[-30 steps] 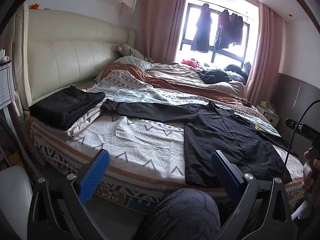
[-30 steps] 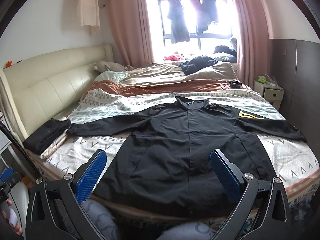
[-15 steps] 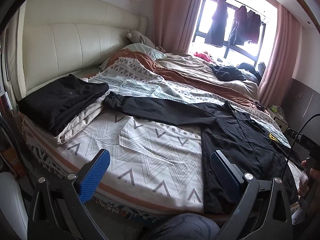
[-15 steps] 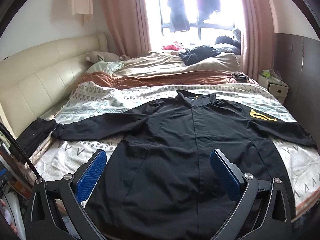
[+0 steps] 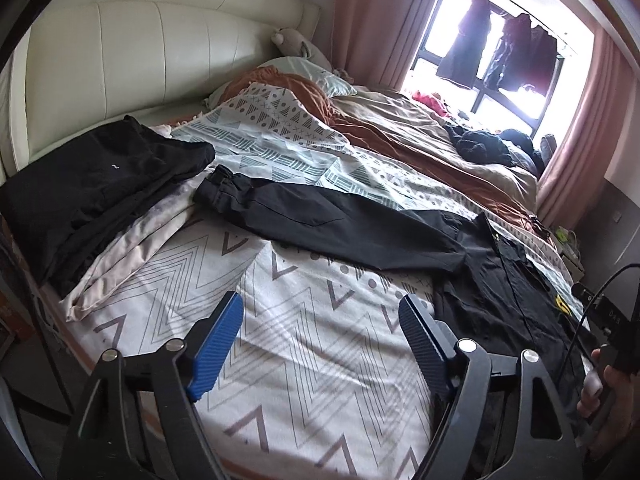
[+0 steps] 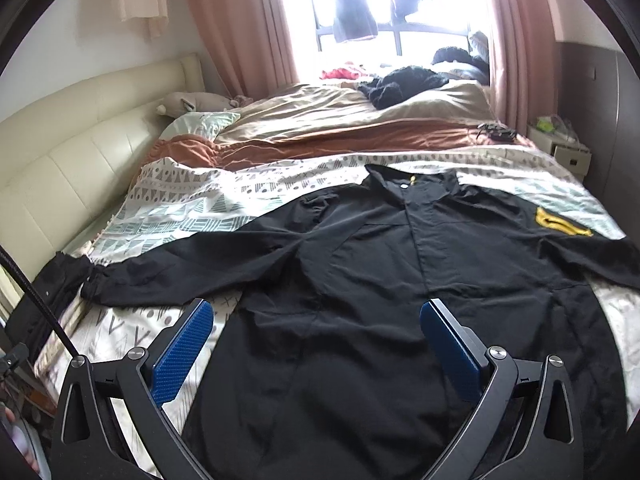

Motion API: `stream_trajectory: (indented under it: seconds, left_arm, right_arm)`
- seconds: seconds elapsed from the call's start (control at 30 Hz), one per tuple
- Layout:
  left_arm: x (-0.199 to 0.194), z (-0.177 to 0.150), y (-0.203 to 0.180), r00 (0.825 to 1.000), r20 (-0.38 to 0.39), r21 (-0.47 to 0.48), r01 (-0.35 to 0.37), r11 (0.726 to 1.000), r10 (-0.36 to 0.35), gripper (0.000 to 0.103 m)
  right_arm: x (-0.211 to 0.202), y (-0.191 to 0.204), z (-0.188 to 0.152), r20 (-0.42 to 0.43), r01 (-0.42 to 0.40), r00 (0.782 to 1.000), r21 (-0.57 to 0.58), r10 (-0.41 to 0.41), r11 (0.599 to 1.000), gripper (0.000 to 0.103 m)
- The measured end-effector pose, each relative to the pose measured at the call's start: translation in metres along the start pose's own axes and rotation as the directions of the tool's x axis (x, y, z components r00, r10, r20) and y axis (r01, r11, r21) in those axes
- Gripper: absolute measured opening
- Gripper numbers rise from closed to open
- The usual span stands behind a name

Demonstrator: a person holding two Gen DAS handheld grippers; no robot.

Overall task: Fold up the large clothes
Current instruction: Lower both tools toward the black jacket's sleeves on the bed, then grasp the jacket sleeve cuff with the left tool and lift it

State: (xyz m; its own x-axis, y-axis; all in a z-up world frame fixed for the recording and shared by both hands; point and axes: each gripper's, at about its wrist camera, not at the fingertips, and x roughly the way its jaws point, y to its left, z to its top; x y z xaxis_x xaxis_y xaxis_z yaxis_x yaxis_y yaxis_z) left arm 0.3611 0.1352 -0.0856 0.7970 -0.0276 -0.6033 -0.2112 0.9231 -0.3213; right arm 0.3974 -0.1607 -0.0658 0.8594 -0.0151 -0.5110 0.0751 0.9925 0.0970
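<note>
A black jacket (image 6: 380,280) lies spread flat on the bed (image 5: 320,360), sleeves out. The left gripper (image 5: 320,344) tilts down over bare bedspread beside the jacket's hem, jaws closing on nothing. The right gripper (image 6: 316,344) hangs above the jacket's body, jaws wide and empty.

Matt black cloth jacket (image 6: 360,280), glossy leather headboard (image 5: 140,52)

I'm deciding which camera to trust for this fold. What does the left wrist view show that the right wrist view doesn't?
Only the left wrist view shows the whole folded stack by the headboard and the hand holding the other tool. Only the right wrist view shows the black jacket's full front, collar and yellow patch. Both show its outstretched sleeve, the patterned bedspread and an open tool with nothing between its fingers.
</note>
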Motion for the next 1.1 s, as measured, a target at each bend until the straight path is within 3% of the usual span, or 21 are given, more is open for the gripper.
stream_trajectory:
  seconds: [0.2, 0.47, 0.63, 0.8, 0.9, 1.0, 1.07, 1.1]
  left_arm:
    - [0.047, 0.020, 0.020, 0.999, -0.030, -0.062, -0.013, 0.998, 0.011, 0.080]
    - [0.110, 0.046, 0.053, 0.996, -0.085, -0.175, -0.043, 0.984, 0.028, 0.069]
    - [0.149, 0.060, 0.066, 0.991, -0.126, -0.213, -0.071, 0.975, 0.044, 0.068]
    - [0.185, 0.064, 0.078, 0.980, -0.184, -0.236, -0.118, 0.965, 0.075, 0.068]
    - [0.208, 0.065, 0.088, 0.969, -0.223, -0.254, -0.159, 0.954, 0.102, 0.068]
    - [0.229, 0.063, 0.097, 0.956, -0.263, -0.264, -0.204, 0.943, 0.133, 0.060]
    - [0.235, 0.068, 0.098, 0.954, -0.250, -0.242, -0.230, 0.943, 0.169, 0.055]
    - [0.238, 0.071, 0.098, 0.951, -0.250, -0.236, -0.243, 0.941, 0.183, 0.046]
  right_arm:
    - [0.052, -0.002, 0.017, -0.042, -0.032, 0.999, 0.033, 0.033, 0.999, 0.103]
    - [0.114, -0.012, 0.038, -0.087, -0.063, 0.994, 0.088, 0.071, 0.994, 0.102]
    - [0.149, -0.019, 0.049, -0.124, -0.079, 0.988, 0.126, 0.095, 0.989, 0.071]
    - [0.177, -0.027, 0.058, -0.145, -0.087, 0.983, 0.158, 0.110, 0.984, 0.068]
    - [0.193, -0.032, 0.064, -0.161, -0.097, 0.979, 0.181, 0.126, 0.979, 0.054]
    - [0.216, -0.039, 0.070, -0.183, -0.132, 0.967, 0.234, 0.177, 0.963, 0.047]
    - [0.231, -0.044, 0.073, -0.195, -0.149, 0.959, 0.279, 0.207, 0.949, 0.043]
    - [0.239, -0.046, 0.074, -0.200, -0.161, 0.953, 0.301, 0.228, 0.940, 0.041]
